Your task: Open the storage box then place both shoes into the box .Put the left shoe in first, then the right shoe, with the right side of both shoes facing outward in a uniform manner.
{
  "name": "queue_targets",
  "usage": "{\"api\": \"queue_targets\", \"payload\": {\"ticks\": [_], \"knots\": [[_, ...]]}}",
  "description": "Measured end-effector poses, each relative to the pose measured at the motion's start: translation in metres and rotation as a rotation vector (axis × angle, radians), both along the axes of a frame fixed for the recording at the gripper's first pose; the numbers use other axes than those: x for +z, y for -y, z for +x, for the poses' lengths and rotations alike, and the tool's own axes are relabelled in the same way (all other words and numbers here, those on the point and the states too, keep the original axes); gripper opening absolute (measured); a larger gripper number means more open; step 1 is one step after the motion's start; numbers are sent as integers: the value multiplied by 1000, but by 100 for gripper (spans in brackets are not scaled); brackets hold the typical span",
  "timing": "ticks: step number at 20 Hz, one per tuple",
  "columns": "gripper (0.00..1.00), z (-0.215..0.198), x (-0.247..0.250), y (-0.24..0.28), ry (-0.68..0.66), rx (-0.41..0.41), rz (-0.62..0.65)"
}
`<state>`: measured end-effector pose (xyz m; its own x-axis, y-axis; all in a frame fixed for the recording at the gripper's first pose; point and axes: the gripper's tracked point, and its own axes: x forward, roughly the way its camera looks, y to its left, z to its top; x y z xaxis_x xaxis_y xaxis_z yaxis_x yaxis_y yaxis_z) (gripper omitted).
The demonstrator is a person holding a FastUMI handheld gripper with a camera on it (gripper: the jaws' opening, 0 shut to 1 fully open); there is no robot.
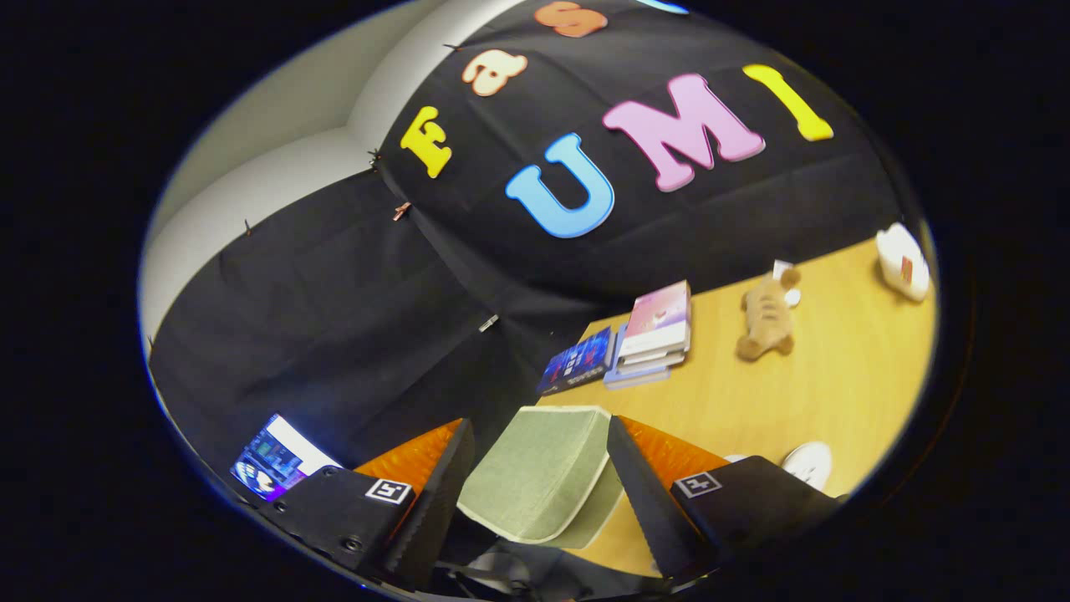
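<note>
Lifting the storage box (535,472) lid goes best with the gripper (535,493), fingers spread wide either side (not visibly pressing), pinching its edge squarely first.

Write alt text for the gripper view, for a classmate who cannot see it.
The gripper is open, its fingers either side of a green fabric storage box lid, apparently raised, over a wooden table. Beyond lie a stack of books, a plush toy and a white shoe; another white shoe sits beside one finger.
</note>
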<state>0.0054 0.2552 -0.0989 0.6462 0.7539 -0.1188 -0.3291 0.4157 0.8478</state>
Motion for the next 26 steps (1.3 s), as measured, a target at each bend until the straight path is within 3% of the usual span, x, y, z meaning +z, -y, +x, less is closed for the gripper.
{"api": "queue_targets", "payload": {"ticks": [2, 6, 14, 18, 21, 26], "knots": [[98, -2, -18, -18, -50, 81, 80], [98, -12, -72, -51, -147, 221, 121], [96, -28, -138, -116, -356, 389, 291], [96, -30, -139, -135, -420, 438, 417], [80, -32, -146, -149, -451, 457, 440], [79, -36, -145, -150, -499, 493, 510]]}}
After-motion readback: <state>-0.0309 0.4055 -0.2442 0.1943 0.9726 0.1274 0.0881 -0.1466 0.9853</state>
